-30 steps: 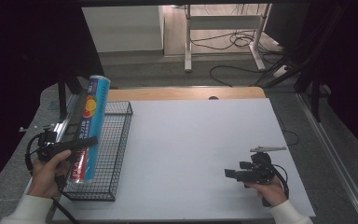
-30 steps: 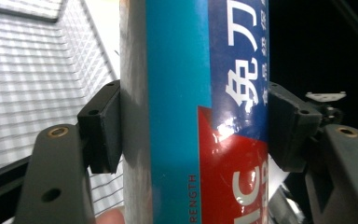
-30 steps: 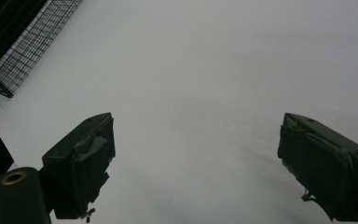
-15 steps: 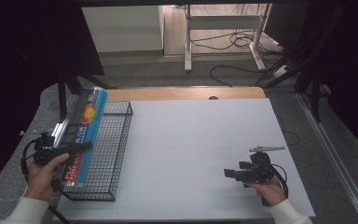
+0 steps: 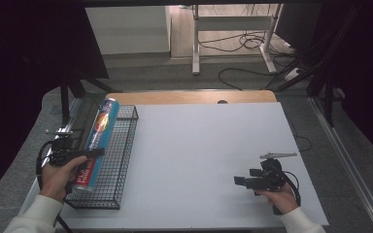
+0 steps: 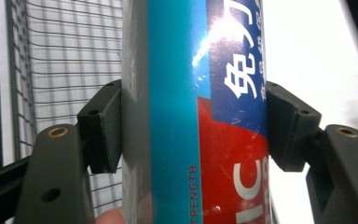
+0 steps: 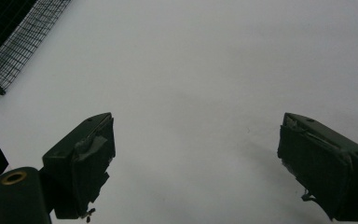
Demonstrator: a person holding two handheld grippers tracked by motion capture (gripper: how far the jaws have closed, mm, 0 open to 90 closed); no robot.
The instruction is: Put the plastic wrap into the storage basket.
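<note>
Count: one tube [image 5: 96, 143], one wire basket [image 5: 118, 160], two grippers.
Left gripper [image 6: 193, 126]: fingers [image 6: 103, 126] clamped on the tube, lower left of the high view, tilted over the basket.
Right gripper [image 7: 196, 163]: fingers [image 7: 86, 163] wide apart, holding nothing.
Surface: white desk [image 5: 199, 145]; dark room, cables [image 5: 245, 43] on floor.

I see a white counter [image 5: 199, 155] with a bare wooden strip [image 5: 189, 97] along its far edge. A black wire basket [image 5: 119, 160] lies directly on it at the left side, running from near to far. From the right claw view, the basket [image 7: 18, 51] sits at the far left, well apart, on plain white surface.
</note>
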